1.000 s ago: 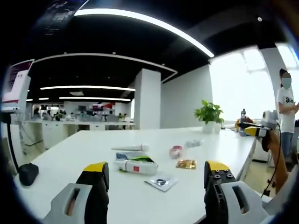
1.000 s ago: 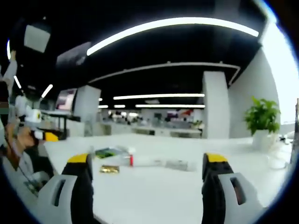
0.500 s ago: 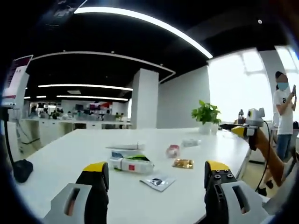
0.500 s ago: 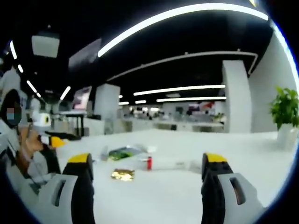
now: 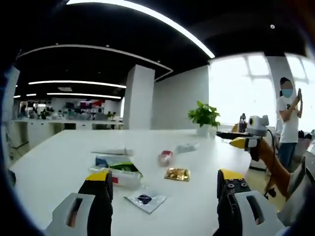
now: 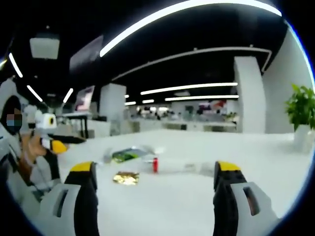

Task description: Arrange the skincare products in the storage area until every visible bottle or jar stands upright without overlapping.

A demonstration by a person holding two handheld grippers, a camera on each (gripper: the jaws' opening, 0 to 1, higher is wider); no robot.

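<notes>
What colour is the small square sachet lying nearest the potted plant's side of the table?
Shiny gold sachet, clearest in the left gripper view.

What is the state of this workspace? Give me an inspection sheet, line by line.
Surface: long white table, well lit.
Job's things: white tube with red label lying flat; white tube lying flat behind it; small pink-red jar; nothing visibly upright.
Clutter: gold foil sachet, clear sachet with dark centre, green and blue flat packet, pale item too blurred to name.
Grippers: left claw open, empty, above the table's near edge; right claw open, empty.
Cables: dark cable by the right claw.
Surroundings: potted green plant, standing person, open office.
</notes>
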